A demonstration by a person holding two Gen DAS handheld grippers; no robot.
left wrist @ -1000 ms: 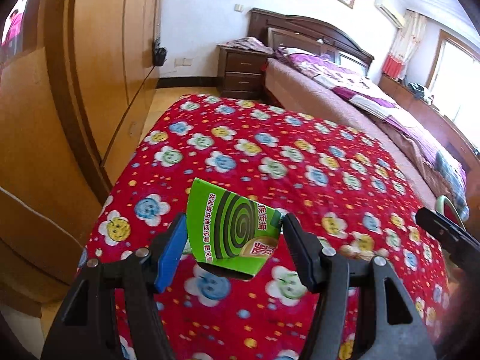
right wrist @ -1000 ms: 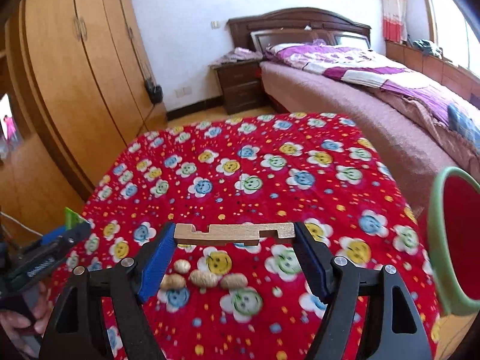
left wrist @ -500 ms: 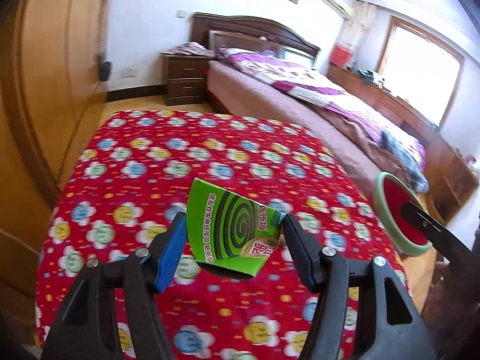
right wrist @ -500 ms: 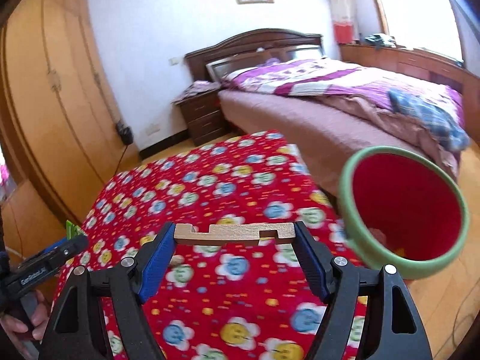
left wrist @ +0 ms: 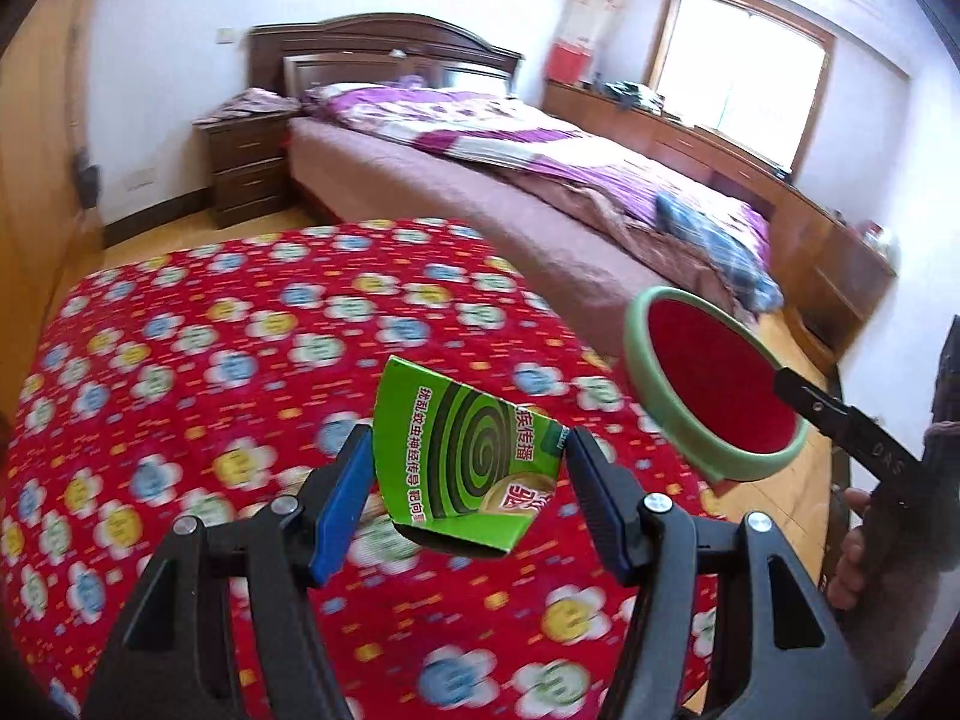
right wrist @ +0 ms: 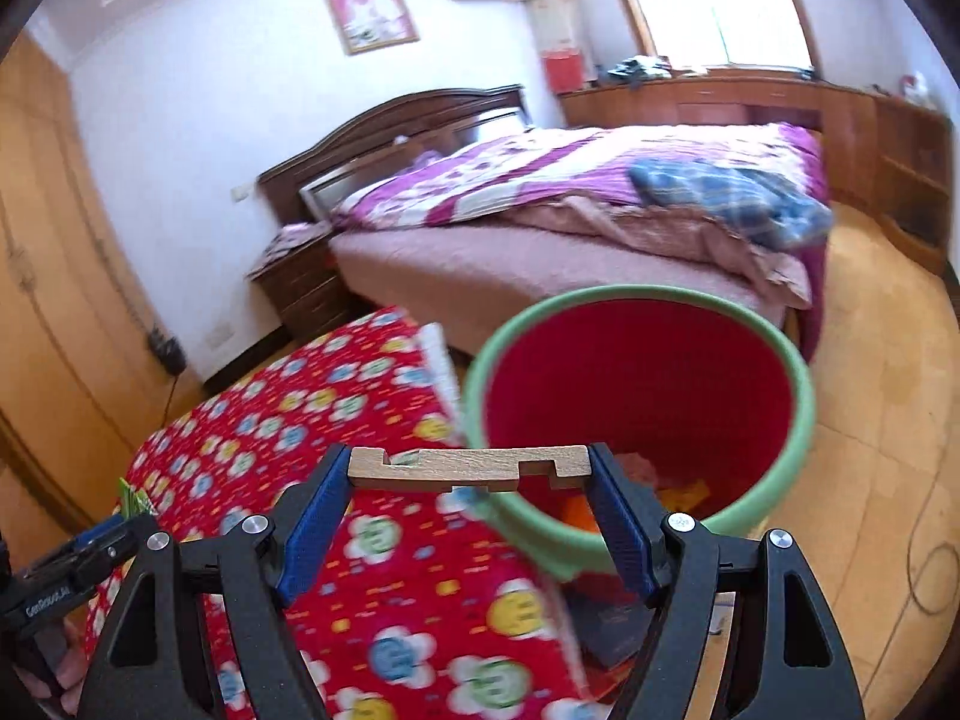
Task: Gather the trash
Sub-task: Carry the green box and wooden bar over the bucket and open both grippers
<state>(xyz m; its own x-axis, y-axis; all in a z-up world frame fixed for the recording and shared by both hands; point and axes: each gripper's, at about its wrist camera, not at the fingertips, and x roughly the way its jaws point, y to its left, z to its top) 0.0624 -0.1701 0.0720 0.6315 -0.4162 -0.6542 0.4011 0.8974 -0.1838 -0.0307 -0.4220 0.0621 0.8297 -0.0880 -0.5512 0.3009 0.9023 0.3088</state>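
My left gripper (left wrist: 468, 480) is shut on a green mosquito-coil box (left wrist: 462, 468) and holds it above the red flowered tablecloth (left wrist: 210, 360). My right gripper (right wrist: 468, 480) is shut on a notched wooden block (right wrist: 468, 468), held level just before the near rim of the red bin with a green rim (right wrist: 636, 408). The bin also shows in the left wrist view (left wrist: 714, 384), to the right of the box and off the table's edge. Some scraps lie at the bin's bottom (right wrist: 678, 492).
A bed with purple bedding (left wrist: 540, 144) stands beyond the table, a dark nightstand (left wrist: 246, 162) at its head. Wooden wardrobe doors (right wrist: 54, 300) run along the left. Wooden floor (right wrist: 870, 420) lies right of the bin, with a cable on it.
Both grippers have swung right with their loads. The bin has come into the left view and now fills the middle of the right view, close behind the wooden block.
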